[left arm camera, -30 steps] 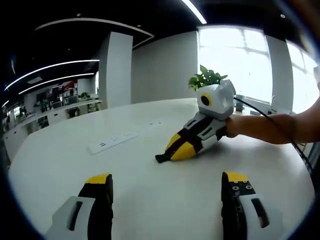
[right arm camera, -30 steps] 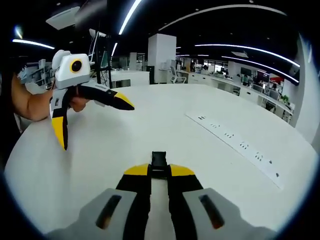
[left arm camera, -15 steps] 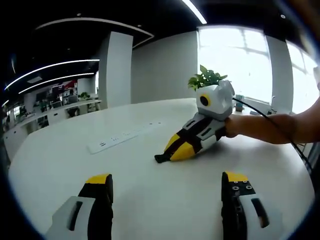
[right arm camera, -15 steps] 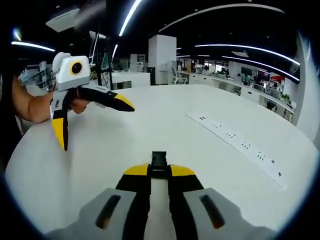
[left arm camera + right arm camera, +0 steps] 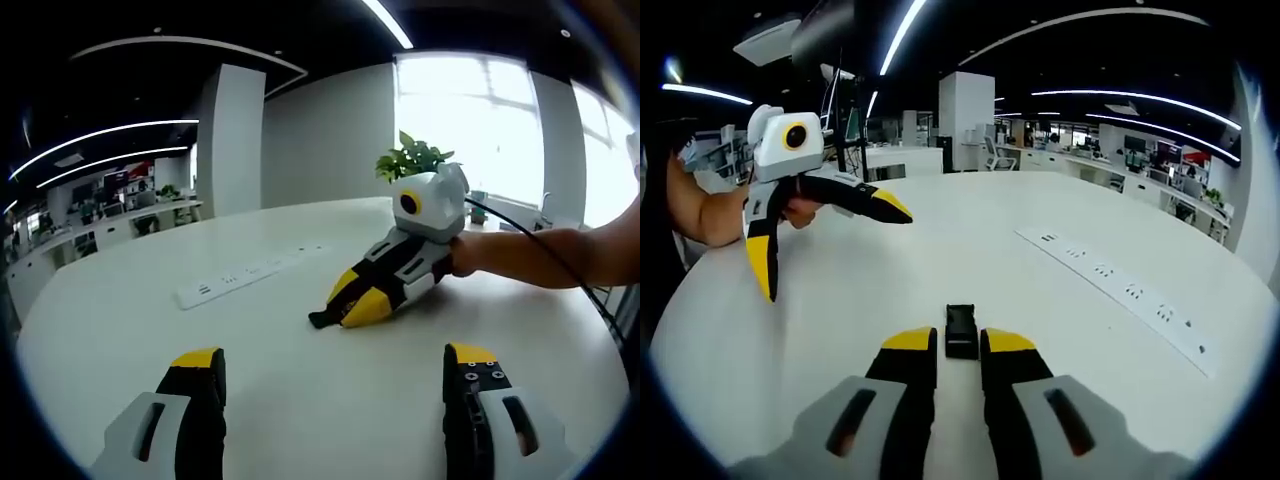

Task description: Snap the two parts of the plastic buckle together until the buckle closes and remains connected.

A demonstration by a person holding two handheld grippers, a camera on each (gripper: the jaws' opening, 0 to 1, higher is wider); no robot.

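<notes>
On the white worktop (image 5: pixel 1060 330), the black buckle (image 5: pixel 960 331) lies at 12 o'clock between the right gripper (image 5: pixel 959 345) tips, jaws narrowly parted. The left gripper (image 5: pixel 830 235) hangs at 10 o'clock, jaws spread wide and holding nothing.

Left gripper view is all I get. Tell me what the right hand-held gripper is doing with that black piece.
Observer: The right hand-held gripper has its jaws parted. The black buckle piece lies unclamped on the white table at the tips.
Operator: Describe the piece.
Observer: A short black block. I cannot tell if it is one part or two joined.
Operator: Report my left one.
Observer: The left hand-held gripper is held in the air, off the table.
</notes>
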